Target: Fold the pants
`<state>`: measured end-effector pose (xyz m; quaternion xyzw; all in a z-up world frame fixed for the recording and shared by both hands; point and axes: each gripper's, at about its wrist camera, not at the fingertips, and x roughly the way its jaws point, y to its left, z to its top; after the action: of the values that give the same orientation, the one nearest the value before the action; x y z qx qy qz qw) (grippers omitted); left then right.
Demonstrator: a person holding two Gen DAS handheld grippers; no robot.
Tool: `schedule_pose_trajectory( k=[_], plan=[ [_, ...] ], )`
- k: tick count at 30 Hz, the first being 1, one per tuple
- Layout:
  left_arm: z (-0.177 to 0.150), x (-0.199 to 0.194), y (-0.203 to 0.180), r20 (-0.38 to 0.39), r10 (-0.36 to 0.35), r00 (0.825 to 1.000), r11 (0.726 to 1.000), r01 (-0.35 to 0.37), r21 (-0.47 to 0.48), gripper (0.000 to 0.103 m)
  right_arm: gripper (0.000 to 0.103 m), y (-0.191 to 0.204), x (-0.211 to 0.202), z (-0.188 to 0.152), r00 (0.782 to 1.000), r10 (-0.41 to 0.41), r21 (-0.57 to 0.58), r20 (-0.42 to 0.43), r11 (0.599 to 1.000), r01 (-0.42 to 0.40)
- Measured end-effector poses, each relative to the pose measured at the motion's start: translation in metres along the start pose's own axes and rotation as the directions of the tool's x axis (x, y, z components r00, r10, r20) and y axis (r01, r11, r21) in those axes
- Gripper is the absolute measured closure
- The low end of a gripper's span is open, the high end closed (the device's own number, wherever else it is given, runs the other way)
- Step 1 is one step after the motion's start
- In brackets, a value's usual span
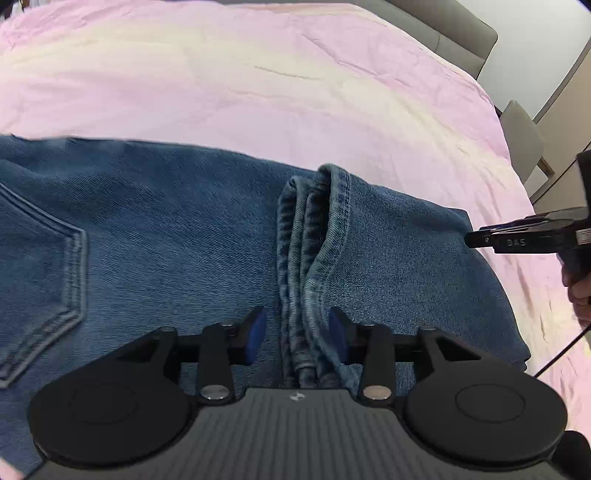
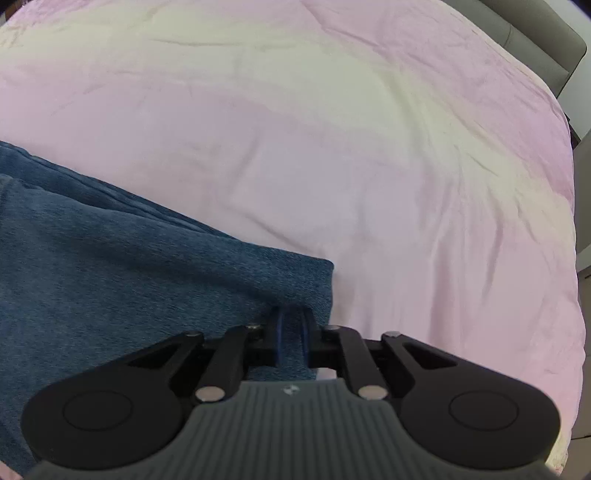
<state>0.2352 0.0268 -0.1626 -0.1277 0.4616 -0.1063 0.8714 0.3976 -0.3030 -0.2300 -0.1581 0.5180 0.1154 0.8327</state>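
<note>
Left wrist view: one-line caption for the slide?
Left gripper, fingers apart, straddles the bunched hems of folded jeans on a pink bedspread.

Jeans (image 1: 155, 236): blue denim, twill weave visible, matt, faded at seams; thick stitched hems (image 1: 314, 236), pocket w/ double stitching.
Bedsheet (image 1: 258, 81): pink cloth, soft, matt, lightly creased.
Left gripper (image 1: 297, 332): black matt plastic arms, shiny metal pivot pins, blue pads, ribbed grey body.
Right gripper (image 2: 291, 332): same build.
Headboard (image 1: 461, 33): grey, smooth, upholstered look.
</note>
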Motion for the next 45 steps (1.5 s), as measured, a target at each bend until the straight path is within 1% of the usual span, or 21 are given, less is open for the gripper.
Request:
schedule_pose_trajectory(
  k=[1, 4, 6, 9, 12, 15, 18, 19, 21, 24, 26, 29, 31, 33, 35, 36, 38, 39, 41, 44, 45],
  plan=[
    [0.000, -0.007, 0.001, 0.014, 0.010, 1.000, 1.000, -0.010, 0.002, 0.052, 0.076, 0.006, -0.007, 0.000, 1.000, 0.015, -0.017, 0.018, 1.000, -0.014],
    [0.003, -0.028, 0.010, 0.033, 0.020, 0.999, 0.999, -0.019, -0.031, 0.050, 0.075, 0.028, -0.031, -0.002, 0.994, 0.092, -0.102, 0.064, 0.991, -0.086],
    [0.003, -0.044, 0.016, 0.047, 0.044, 0.998, 0.998, -0.042, -0.048, 0.050, 0.072, 0.044, -0.047, -0.001, 0.984, 0.152, -0.155, 0.092, 0.978, -0.137],
    [0.004, -0.070, 0.030, 0.089, 0.063, 0.994, 0.996, -0.057, -0.075, 0.045, 0.070, 0.069, -0.069, -0.008, 0.962, 0.242, -0.248, 0.124, 0.947, -0.206],
    [0.004, -0.097, 0.048, 0.127, 0.096, 0.987, 0.988, -0.079, -0.131, 0.045, 0.058, 0.100, -0.085, -0.014, 0.943, 0.303, -0.336, 0.135, 0.910, -0.245],
    [0.004, -0.122, 0.069, 0.157, 0.156, 0.975, 0.972, -0.124, -0.200, 0.044, 0.057, 0.122, -0.093, -0.015, 0.927, 0.353, -0.425, 0.128, 0.864, -0.270],
    [-0.007, -0.144, 0.099, 0.182, 0.229, 0.956, 0.931, -0.161, -0.326, 0.041, 0.055, 0.146, -0.094, -0.014, 0.918, 0.378, -0.497, 0.116, 0.823, -0.276],
    [-0.013, -0.148, 0.110, 0.187, 0.254, 0.949, 0.910, -0.169, -0.378, 0.040, 0.049, 0.151, -0.093, -0.014, 0.917, 0.383, -0.514, 0.112, 0.812, -0.277],
    [-0.023, -0.155, 0.134, 0.184, 0.293, 0.938, 0.857, -0.173, -0.485, 0.039, 0.045, 0.161, -0.088, -0.013, 0.913, 0.397, -0.551, 0.099, 0.786, -0.282],
    [-0.034, -0.159, 0.160, 0.177, 0.338, 0.924, 0.777, -0.168, -0.607, 0.039, 0.045, 0.179, -0.075, -0.011, 0.915, 0.398, -0.608, 0.070, 0.744, -0.278],
    [-0.044, -0.160, 0.172, 0.174, 0.364, 0.915, 0.732, -0.166, -0.661, 0.038, 0.045, 0.187, -0.069, -0.008, 0.916, 0.397, -0.641, 0.053, 0.717, -0.274],
    [-0.053, -0.159, 0.190, 0.157, 0.400, 0.903, 0.675, -0.175, -0.717, 0.037, 0.044, 0.197, -0.060, -0.002, 0.929, 0.369, -0.688, 0.016, 0.678, -0.258],
    [-0.058, -0.159, 0.199, 0.154, 0.418, 0.895, 0.647, -0.174, -0.743, 0.035, 0.044, 0.199, -0.054, -0.001, 0.937, 0.348, -0.730, -0.015, 0.636, -0.248],
    [-0.060, -0.157, 0.210, 0.149, 0.419, 0.895, 0.614, -0.159, -0.774, 0.032, 0.044, 0.197, -0.047, -0.002, 0.947, 0.318, -0.763, -0.045, 0.601, -0.238],
    [-0.059, -0.151, 0.220, 0.146, 0.403, 0.904, 0.595, -0.138, -0.792, 0.031, 0.044, 0.196, -0.036, 0.000, 0.956, 0.287, -0.782, -0.064, 0.581, -0.227],
    [-0.057, -0.145, 0.227, 0.140, 0.392, 0.909, 0.589, -0.131, -0.797, 0.031, 0.044, 0.196, -0.032, 0.002, 0.957, 0.283, -0.782, -0.072, 0.580, -0.230],
    [-0.054, -0.138, 0.235, 0.132, 0.386, 0.913, 0.574, -0.125, -0.810, 0.031, 0.044, 0.196, -0.025, 0.006, 0.953, 0.292, -0.778, -0.086, 0.577, -0.247],
    [-0.053, -0.135, 0.237, 0.129, 0.390, 0.912, 0.568, -0.128, -0.813, 0.031, 0.044, 0.197, -0.022, 0.009, 0.950, 0.299, -0.780, -0.090, 0.572, -0.254],
    [-0.051, -0.129, 0.240, 0.121, 0.408, 0.905, 0.567, -0.147, -0.810, 0.029, 0.043, 0.201, -0.015, 0.014, 0.946, 0.309, -0.787, -0.103, 0.556, -0.267],
    [-0.049, -0.119, 0.244, 0.125, 0.391, 0.912, 0.562, -0.129, -0.817, 0.027, 0.042, 0.205, -0.007, 0.020, 0.940, 0.310, -0.812, -0.143, 0.506, -0.291],
    [-0.048, -0.116, 0.246, 0.128, 0.387, 0.913, 0.559, -0.122, -0.820, 0.027, 0.042, 0.204, -0.005, 0.023, 0.936, 0.315, -0.810, -0.160, 0.500, -0.307]
  ],
)
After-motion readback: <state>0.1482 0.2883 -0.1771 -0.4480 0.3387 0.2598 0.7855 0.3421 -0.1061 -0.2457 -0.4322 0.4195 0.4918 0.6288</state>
